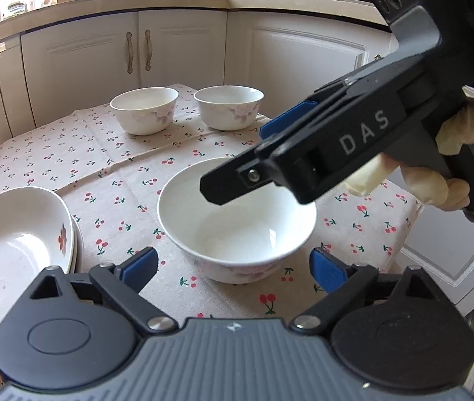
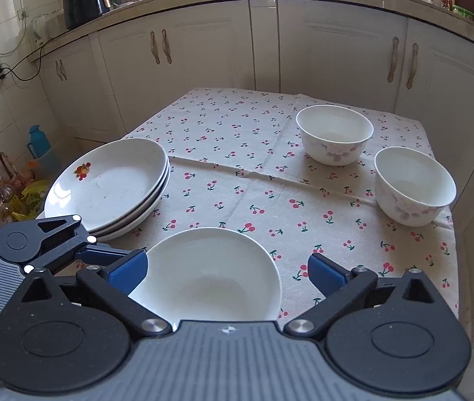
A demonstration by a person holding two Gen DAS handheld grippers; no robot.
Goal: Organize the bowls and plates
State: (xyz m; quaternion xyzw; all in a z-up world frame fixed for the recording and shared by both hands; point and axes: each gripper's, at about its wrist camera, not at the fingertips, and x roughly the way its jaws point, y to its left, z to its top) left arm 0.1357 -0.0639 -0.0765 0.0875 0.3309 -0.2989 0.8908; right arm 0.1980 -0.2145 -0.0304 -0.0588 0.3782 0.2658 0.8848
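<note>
A white bowl [image 1: 237, 224] stands on the cherry-print tablecloth [image 1: 113, 167], just ahead of my open left gripper [image 1: 233, 267]. It also shows in the right wrist view [image 2: 206, 277], between the open pads of my right gripper [image 2: 228, 270]. The right gripper [image 1: 277, 123] hovers over the bowl's far right rim in the left wrist view. Two more flowered bowls [image 1: 145, 110] [image 1: 229, 107] stand at the far side; in the right wrist view they are at the right [image 2: 334, 133] [image 2: 414, 185]. A stack of white plates [image 1: 12, 250] [image 2: 109, 183] sits at the left.
White kitchen cabinets [image 2: 337, 50] ring the table closely. The table's right edge [image 2: 451, 234] drops off beside the nearest flowered bowl. Bags and a blue flask [image 2: 37, 140] lie on the floor at the left. The left gripper [image 2: 69, 244] reaches in beside the plates.
</note>
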